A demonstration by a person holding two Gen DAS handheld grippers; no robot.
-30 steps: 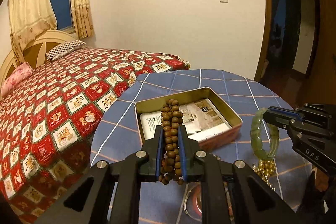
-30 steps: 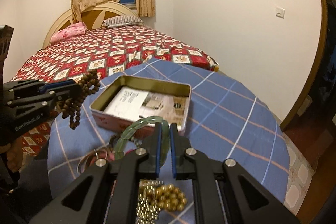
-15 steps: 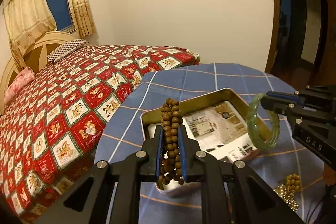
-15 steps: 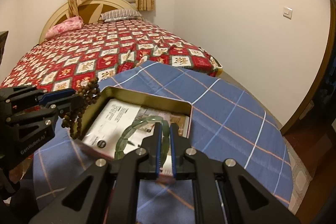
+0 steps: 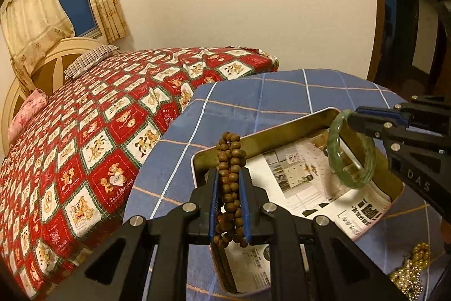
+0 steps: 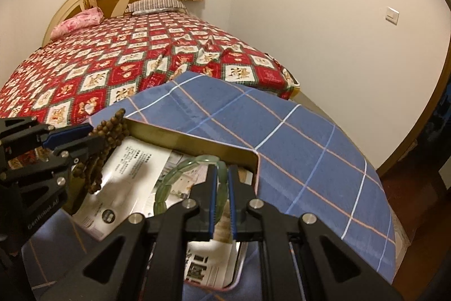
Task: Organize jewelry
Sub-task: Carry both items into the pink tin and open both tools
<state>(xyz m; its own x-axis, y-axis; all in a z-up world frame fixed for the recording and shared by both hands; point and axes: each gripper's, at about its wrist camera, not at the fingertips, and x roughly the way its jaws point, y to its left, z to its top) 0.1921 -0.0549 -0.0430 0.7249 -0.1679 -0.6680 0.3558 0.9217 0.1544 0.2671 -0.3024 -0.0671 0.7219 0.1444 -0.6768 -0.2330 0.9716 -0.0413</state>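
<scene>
Left wrist view: gold beads point(image 5: 411, 270) half cut off by frame edge.

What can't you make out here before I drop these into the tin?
- Gold beads: left wrist view, cut off by the bottom-right edge and the right tongs.
- Tin near wall: right wrist view, behind the right tongs.
- Lower wooden beads: left wrist view, behind the left tongs.
- Paper print: too small.
</scene>
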